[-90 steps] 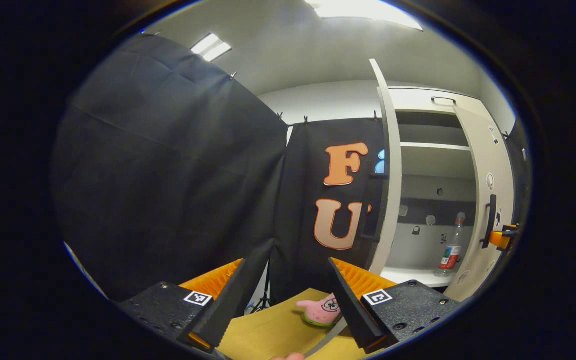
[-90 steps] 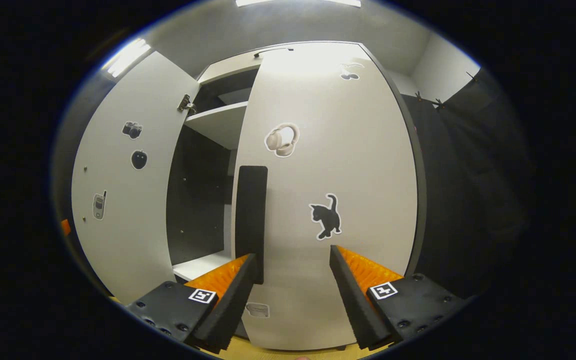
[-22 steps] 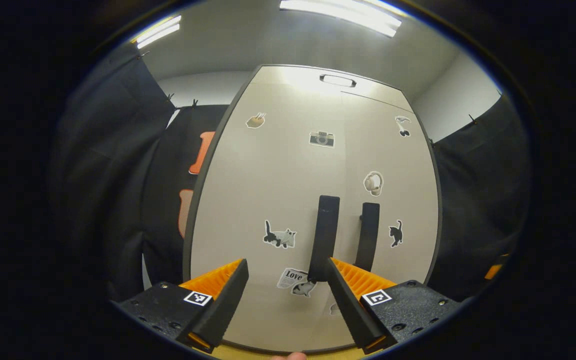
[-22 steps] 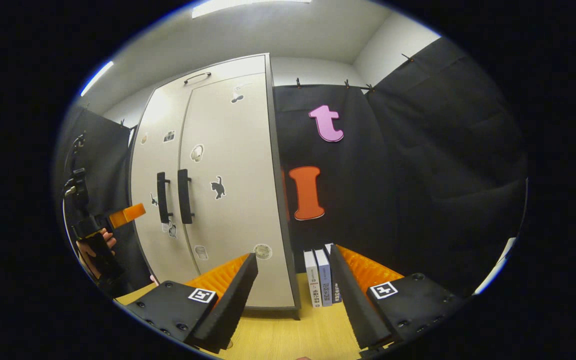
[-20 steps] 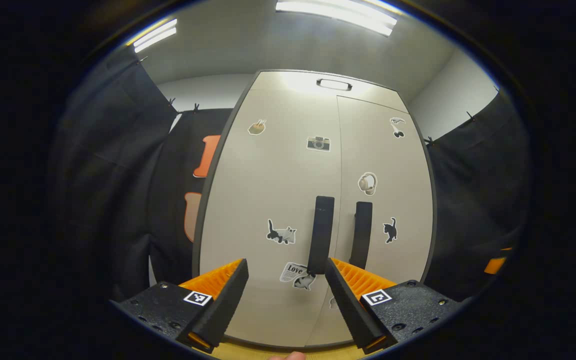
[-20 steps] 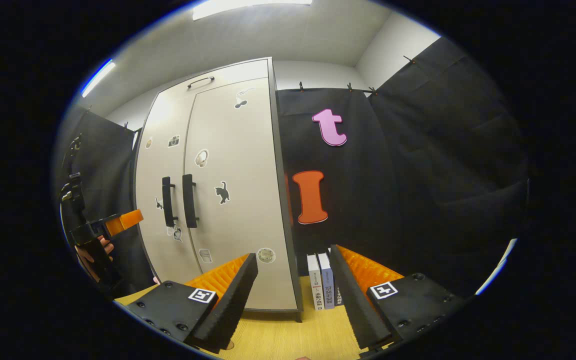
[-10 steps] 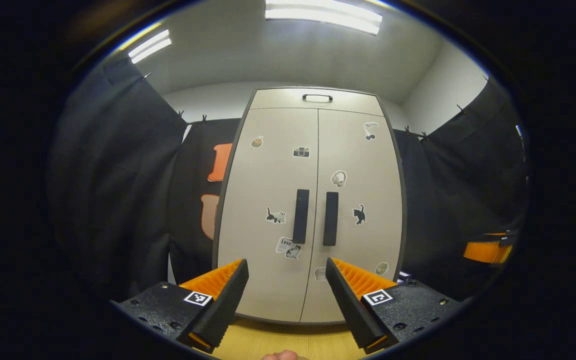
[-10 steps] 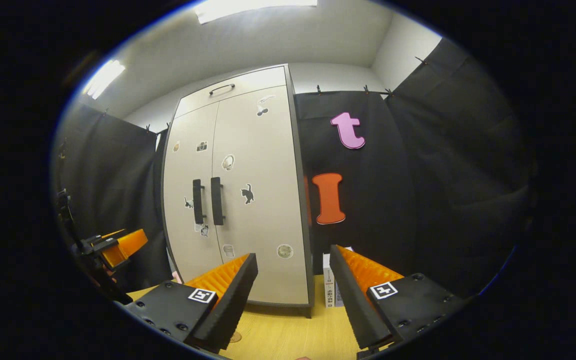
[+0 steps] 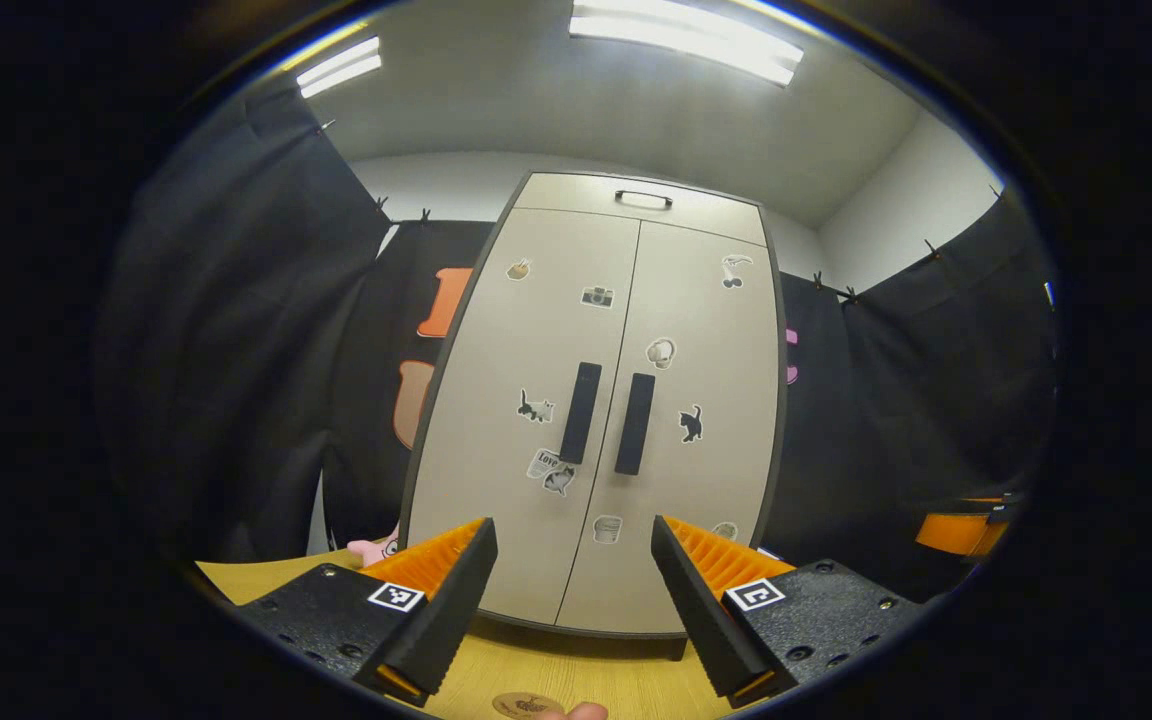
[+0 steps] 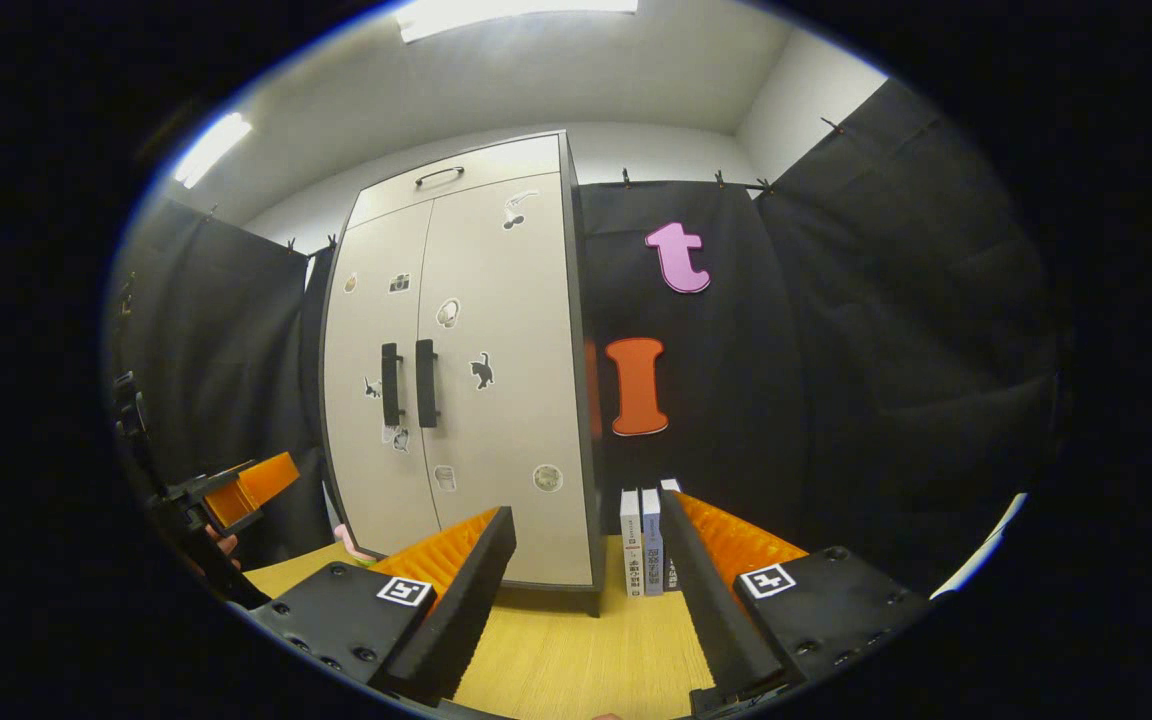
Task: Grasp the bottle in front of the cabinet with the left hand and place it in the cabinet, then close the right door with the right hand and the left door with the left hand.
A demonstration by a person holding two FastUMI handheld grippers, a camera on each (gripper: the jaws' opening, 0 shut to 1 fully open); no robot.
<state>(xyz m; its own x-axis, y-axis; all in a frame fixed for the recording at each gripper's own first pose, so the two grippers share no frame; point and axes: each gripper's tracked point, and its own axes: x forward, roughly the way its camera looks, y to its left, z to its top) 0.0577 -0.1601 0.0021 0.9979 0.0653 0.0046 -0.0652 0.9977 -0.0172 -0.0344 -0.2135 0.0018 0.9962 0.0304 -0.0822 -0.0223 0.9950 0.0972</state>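
- So, left gripper view: the cabinet [image 9: 596, 420] stands straight ahead on the wooden tabletop [image 9: 576, 680], with both doors shut. The left door [image 9: 516, 400] and right door [image 9: 706, 400] meet flush down the middle, and the 2 dark handles [image 9: 606, 410] sit side by side at the seam. Stickers are scattered over both doors.
- The left gripper [image 9: 571, 600] has its fingers spread wide with nothing between them, and it sits back from the cabinet, not touching it. A bit of a pink plush toy [image 9: 376, 550] peeks out at the cabinet's lower left corner. The tip of the other gripper pokes in at the far right edge.
- Right gripper view: same cabinet [image 10: 466, 380], seen from off to its right side, doors closed here too. The right gripper [image 10: 586, 590] has its fingers open and empty, hanging over the tabletop [image 10: 576, 650] well clear of the doors.
- A few books [image 10: 641, 540] stand upright just beside the cabinet's right side, against the black cloth.
- The left gripper [image 10: 241, 490] shows at the far left, held in a hand, fingers apart.
- The bottle can't be seen with the doors shut.
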